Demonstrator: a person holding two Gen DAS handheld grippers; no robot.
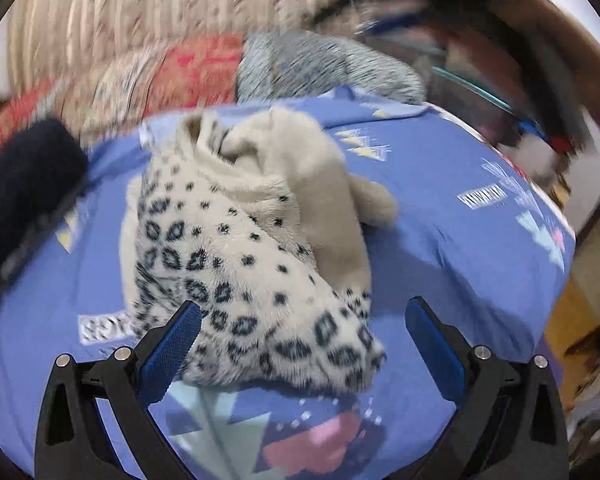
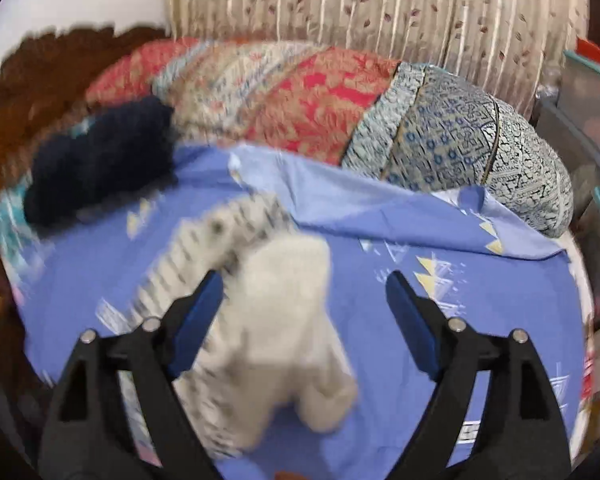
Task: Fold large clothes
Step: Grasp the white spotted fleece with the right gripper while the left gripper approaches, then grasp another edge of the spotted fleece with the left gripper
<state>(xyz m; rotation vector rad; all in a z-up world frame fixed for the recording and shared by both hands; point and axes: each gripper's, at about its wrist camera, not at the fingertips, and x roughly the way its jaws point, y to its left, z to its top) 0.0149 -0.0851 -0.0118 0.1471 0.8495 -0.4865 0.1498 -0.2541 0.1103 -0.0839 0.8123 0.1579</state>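
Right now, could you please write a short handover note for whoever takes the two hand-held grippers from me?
Left hand-held gripper: open, holding nothing, its pads to either side of the garment's near edge.
Right hand-held gripper: open, empty, the garment below it.
The leopard-spotted fleece garment lies bunched in a heap on the blue patterned bedsheet. A dark navy garment sits at the far left.
Done: no tidy fold visible yet.
Left: spread the fleece flat, fold it, then probably the navy one.
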